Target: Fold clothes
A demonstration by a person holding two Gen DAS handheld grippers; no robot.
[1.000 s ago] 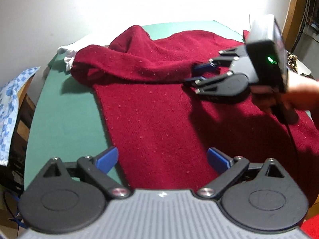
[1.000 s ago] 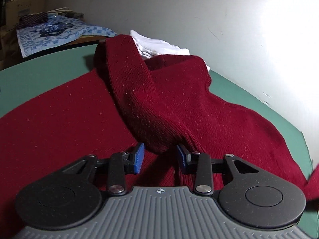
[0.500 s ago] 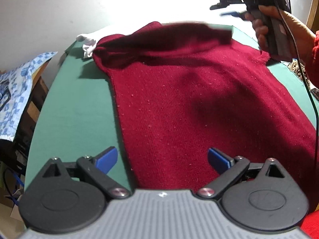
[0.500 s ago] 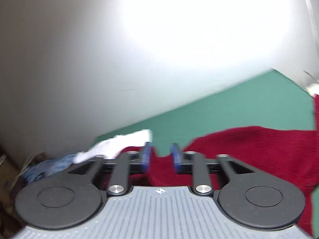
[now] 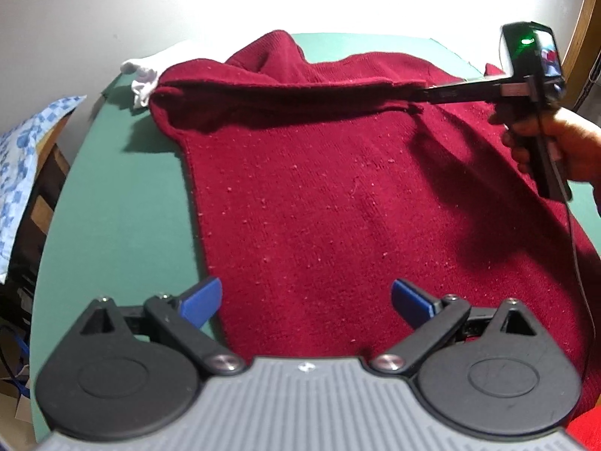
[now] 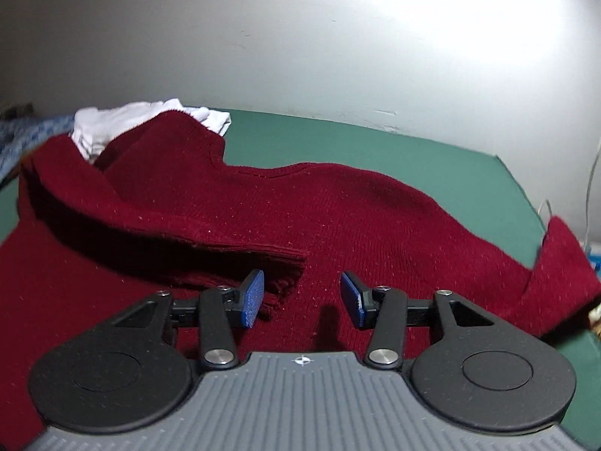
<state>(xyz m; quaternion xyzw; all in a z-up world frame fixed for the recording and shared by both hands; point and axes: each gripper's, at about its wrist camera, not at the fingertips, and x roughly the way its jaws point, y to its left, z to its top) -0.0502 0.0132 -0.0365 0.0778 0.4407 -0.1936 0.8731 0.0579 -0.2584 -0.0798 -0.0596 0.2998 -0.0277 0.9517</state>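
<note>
A dark red knit sweater (image 5: 338, 195) lies spread on the green table (image 5: 124, 233). Its left sleeve (image 5: 285, 94) is folded across the chest toward the right. My right gripper (image 5: 424, 93), held by a hand (image 5: 563, 150), is at the sleeve's cuff. In the right wrist view the cuff (image 6: 278, 263) reaches just past the left pad of the right gripper (image 6: 302, 298); the jaws are closing but stand apart and do not press on it. My left gripper (image 5: 306, 297) is open over the sweater's near hem, with nothing in it.
White cloth (image 5: 144, 73) lies at the table's far left corner, partly under the sweater's shoulder. Blue-checked fabric (image 5: 22, 150) sits off the table's left side. A pale wall (image 6: 300, 37) stands close behind the table. A cable (image 5: 578, 263) trails from the right gripper.
The right gripper carried the sleeve up and across to the right, then came lower; its jaws now stand wider apart than before. The left gripper stayed put and open.
</note>
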